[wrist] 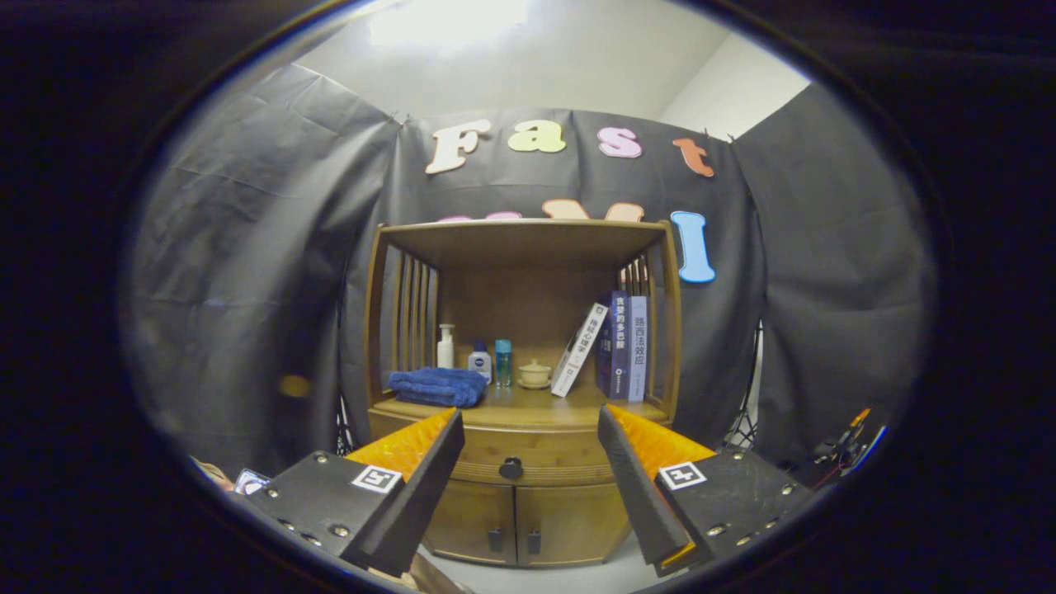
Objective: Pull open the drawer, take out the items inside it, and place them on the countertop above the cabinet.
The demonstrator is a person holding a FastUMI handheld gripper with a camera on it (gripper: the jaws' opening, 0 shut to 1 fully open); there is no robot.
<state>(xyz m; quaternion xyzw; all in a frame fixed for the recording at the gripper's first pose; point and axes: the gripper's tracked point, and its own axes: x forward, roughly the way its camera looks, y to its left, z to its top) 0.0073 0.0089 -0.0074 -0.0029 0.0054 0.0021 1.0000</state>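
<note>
A wooden cabinet stands some way ahead of me. Its drawer is closed, with a dark round knob at its front, seen in the gap between my fingers. The countertop lies just above the drawer. My gripper is open, holding nothing, and its fingers frame the drawer front from a distance.
On the countertop sit a folded blue towel, a white pump bottle, two small bottles, a lidded cup and several books. Two closed doors are below the drawer. A shelf roof covers the countertop.
</note>
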